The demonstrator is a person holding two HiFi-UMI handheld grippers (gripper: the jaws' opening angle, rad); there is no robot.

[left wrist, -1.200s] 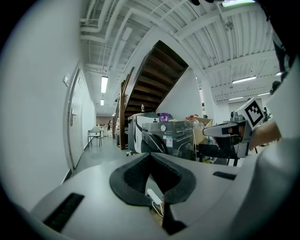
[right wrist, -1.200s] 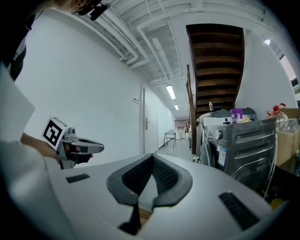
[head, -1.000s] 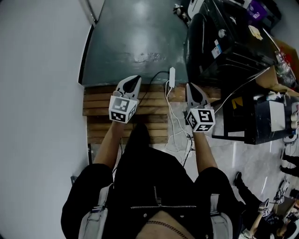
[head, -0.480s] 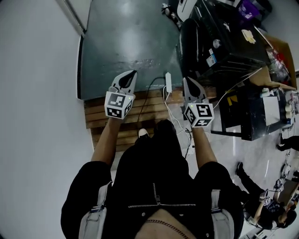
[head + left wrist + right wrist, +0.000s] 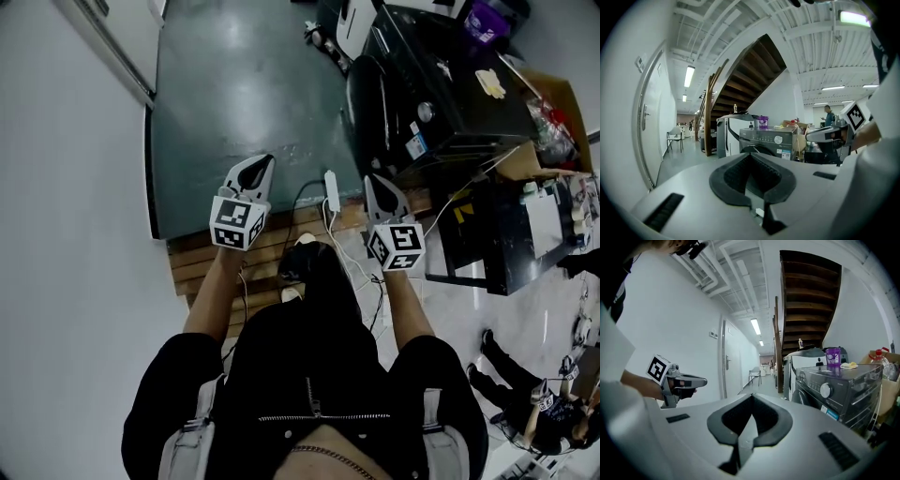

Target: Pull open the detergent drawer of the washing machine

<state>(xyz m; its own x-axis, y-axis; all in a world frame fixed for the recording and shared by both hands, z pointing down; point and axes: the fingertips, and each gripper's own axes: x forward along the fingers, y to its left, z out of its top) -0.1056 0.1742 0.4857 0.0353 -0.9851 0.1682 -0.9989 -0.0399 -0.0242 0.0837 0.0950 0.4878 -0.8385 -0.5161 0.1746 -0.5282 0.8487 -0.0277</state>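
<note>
Both tongs, left [image 5: 265, 161] and right [image 5: 372, 180], are pressed together and empty. They have advanced past the wooden decking [image 5: 199, 255]. The washing machine [image 5: 441, 89] now lies nearer, ahead to the right and well apart. Its drawer is untouched, so this is judged the approach stage only.

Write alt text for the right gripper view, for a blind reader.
The right gripper, jaws shut and empty, fills the foreground, with a dark washing machine ahead at right, a purple container on top. The left gripper, held in a hand, shows at left against a white wall.
</note>
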